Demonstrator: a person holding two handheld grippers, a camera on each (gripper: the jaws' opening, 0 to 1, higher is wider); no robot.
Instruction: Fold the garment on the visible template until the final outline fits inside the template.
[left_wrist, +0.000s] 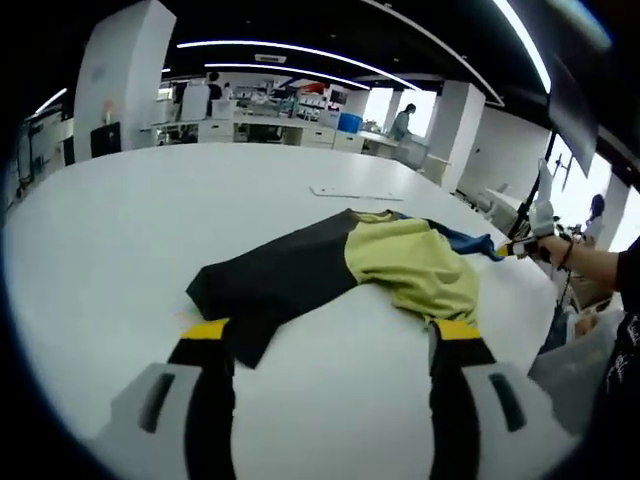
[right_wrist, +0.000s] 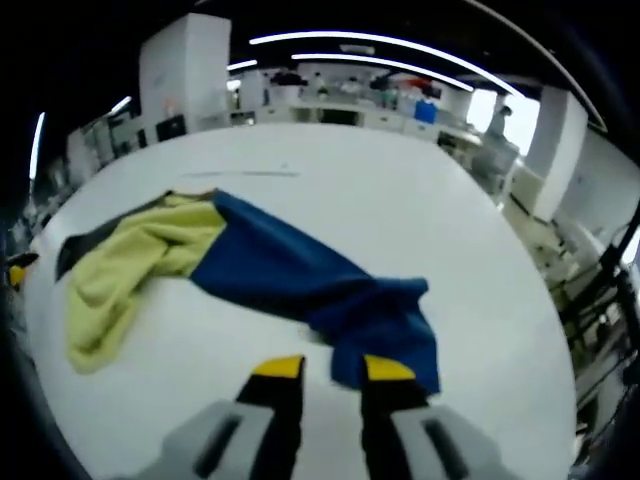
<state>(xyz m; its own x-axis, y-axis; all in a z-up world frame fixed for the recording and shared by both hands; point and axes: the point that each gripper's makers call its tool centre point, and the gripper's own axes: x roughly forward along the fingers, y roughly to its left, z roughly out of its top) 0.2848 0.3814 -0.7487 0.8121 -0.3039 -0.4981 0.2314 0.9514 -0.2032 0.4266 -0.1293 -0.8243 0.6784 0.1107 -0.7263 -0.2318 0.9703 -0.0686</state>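
A shirt (left_wrist: 345, 265) lies flat-ish but rumpled on a big white table (left_wrist: 120, 220). It has three colours: a black part, a yellow part in the middle and a blue part. In the left gripper view the black part is nearest, and the blue part (left_wrist: 462, 238) is far off to the right.

The left gripper (left_wrist: 330, 350) hangs just near the black edge of the shirt. Its jaws are wide apart and hold nothing. The yellow tips sit close to the cloth, but I cannot tell if they touch it.

In the right gripper view the right gripper (right_wrist: 330, 372) is at the blue sleeve end (right_wrist: 385, 325). Its jaws are only a little apart. The blue cloth lies right at the tips, and I cannot tell if it is pinched or just close.

A thin pale sheet (left_wrist: 355, 192) lies on the table past the shirt. It may be the template, but it is too small to be sure.

What could go wrong: the shirt is bunched in the yellow middle, so a fold may come out lumpy and stick out too far. If one gripper grabs only the top layer, the cloth may slip free. A hard pull may drag the whole shirt toward the table edge.
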